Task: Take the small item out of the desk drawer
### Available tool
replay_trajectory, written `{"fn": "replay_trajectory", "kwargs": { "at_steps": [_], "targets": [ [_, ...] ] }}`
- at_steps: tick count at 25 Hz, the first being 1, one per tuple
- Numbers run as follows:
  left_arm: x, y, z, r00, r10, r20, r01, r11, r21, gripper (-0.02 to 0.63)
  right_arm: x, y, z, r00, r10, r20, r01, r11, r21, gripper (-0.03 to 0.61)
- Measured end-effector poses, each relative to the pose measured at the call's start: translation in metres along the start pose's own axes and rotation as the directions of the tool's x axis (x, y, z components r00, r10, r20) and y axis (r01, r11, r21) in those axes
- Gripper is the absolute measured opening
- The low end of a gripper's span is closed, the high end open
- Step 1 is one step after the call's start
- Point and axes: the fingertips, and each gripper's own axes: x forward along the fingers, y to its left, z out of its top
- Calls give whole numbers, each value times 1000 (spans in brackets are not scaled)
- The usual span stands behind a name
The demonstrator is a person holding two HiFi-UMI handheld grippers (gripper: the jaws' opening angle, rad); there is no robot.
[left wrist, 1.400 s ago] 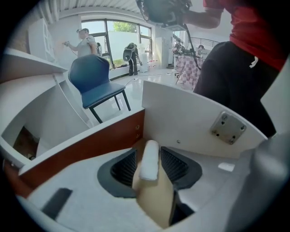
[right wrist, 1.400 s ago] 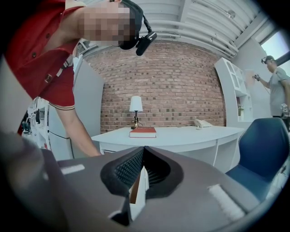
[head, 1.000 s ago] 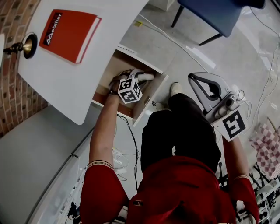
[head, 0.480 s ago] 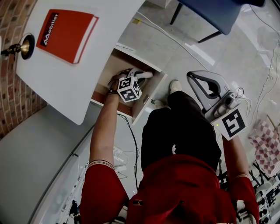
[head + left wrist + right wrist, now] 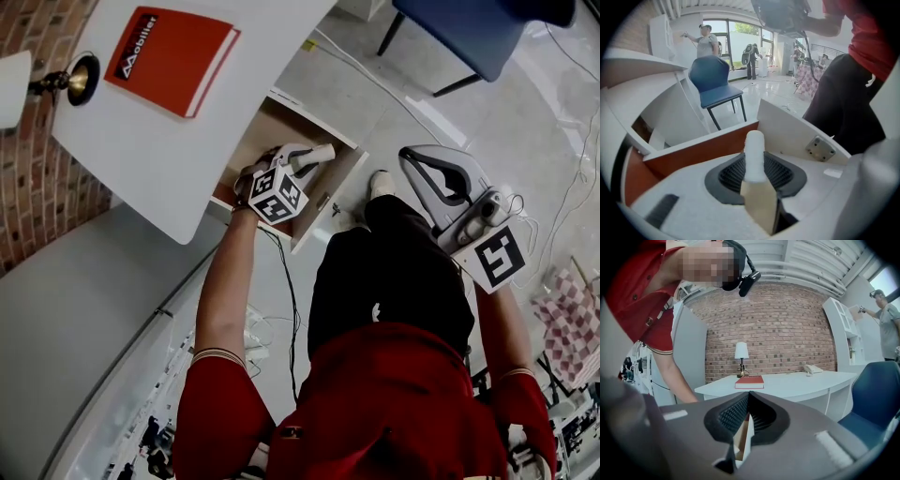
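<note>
My left gripper [image 5: 323,151] hovers over the open desk drawer [image 5: 272,127], which has a brown inside and a white front panel [image 5: 330,192]. In the left gripper view its white jaws [image 5: 756,168] are shut on a small item [image 5: 754,154], a white rounded stick with a tan lower part standing upright between the dark pads. The item is hidden by the gripper in the head view. My dark grey right gripper [image 5: 410,159] hangs apart over the floor, right of the drawer. Its jaws [image 5: 749,395] are shut with nothing between them.
The white desk [image 5: 159,141] carries a red book [image 5: 173,58] and a brass lamp [image 5: 70,80]. A blue chair [image 5: 469,33] stands on the floor beyond the drawer, and cables [image 5: 375,89] cross the floor. The person's legs [image 5: 394,272] are close by the drawer front.
Relative to the desk and drawer, my left gripper has drawn back slightly toward the person. The right gripper has barely moved.
</note>
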Motion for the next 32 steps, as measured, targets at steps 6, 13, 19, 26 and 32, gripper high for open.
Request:
{"fn": "replay_trajectory", "kwargs": {
  "at_steps": [6,13,19,26,32],
  "targets": [
    [-53,-2,32,990,95,109,-87,993,-76,132,-1,14,27,1000,9,22,-9,1000,15,11],
    [-121,-6,82,944,219,248,-179,968,-175,132,-8,25,63,999,13,45,-13,1000,5,11],
    [-187,-11,131,861,347,371,-245,924,-294,132,-15,32,90,997,26,72,-26,1000,0,11],
    [-265,-28,178,716,521,464,-317,835,-449,132,-29,43,118,992,62,111,-65,997,28,12],
    [-328,-41,196,555,665,500,-323,726,-608,132,-34,53,139,981,102,165,-108,994,29,11]
  ]
}}
